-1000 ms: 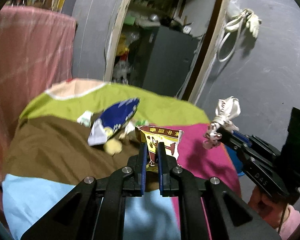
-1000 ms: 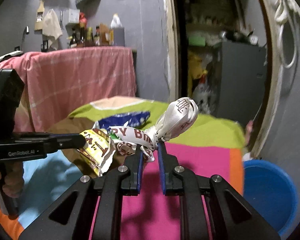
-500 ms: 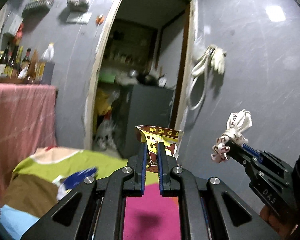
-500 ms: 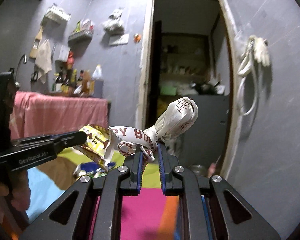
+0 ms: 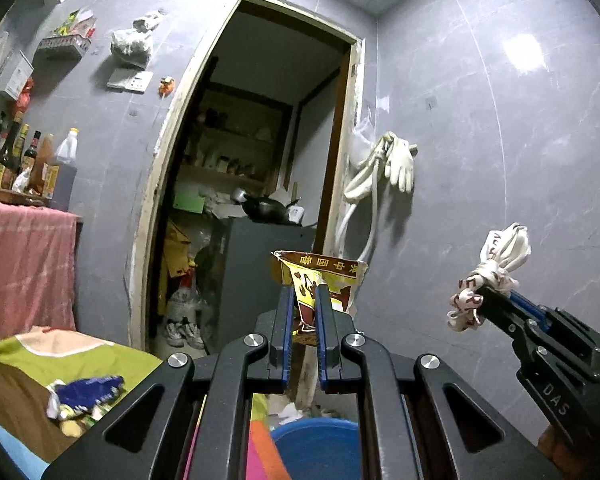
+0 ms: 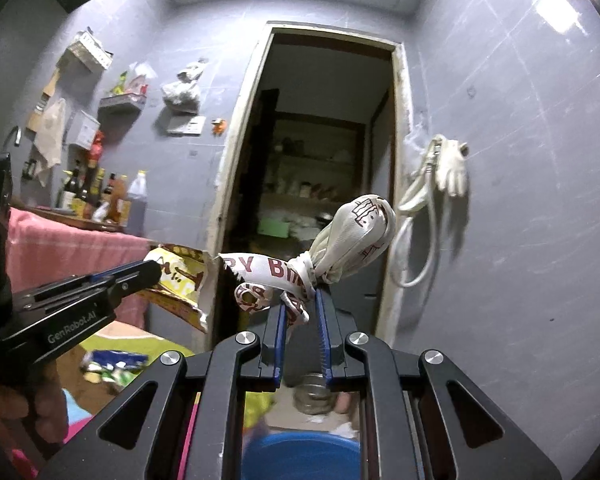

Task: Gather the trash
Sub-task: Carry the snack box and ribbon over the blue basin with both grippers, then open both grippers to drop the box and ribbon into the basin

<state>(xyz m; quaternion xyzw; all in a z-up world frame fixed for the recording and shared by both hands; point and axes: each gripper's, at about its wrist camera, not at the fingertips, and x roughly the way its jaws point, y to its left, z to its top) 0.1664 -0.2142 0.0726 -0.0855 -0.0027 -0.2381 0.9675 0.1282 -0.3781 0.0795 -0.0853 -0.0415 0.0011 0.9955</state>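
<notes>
My left gripper (image 5: 302,294) is shut on a yellow and brown snack wrapper (image 5: 320,280), held up in the air; it also shows in the right wrist view (image 6: 180,280). My right gripper (image 6: 302,300) is shut on a knotted white printed bag (image 6: 340,248), also raised; it shows at the right of the left wrist view (image 5: 492,276). A blue bucket (image 5: 316,448) sits below both grippers (image 6: 300,456). A blue snack bag (image 5: 88,388) with other scraps lies on the colourful cloth (image 5: 40,360) at the lower left.
An open doorway (image 5: 260,200) with a dark cabinet and shoes lies ahead. White gloves and a hose (image 5: 384,172) hang on the grey wall. Bottles (image 5: 28,164) stand on a pink-covered counter at the left. A glass jar (image 6: 314,398) stands on the floor.
Both grippers have lifted and swung right off the cloth, still holding their trash. The blue bucket has come into view below them.
</notes>
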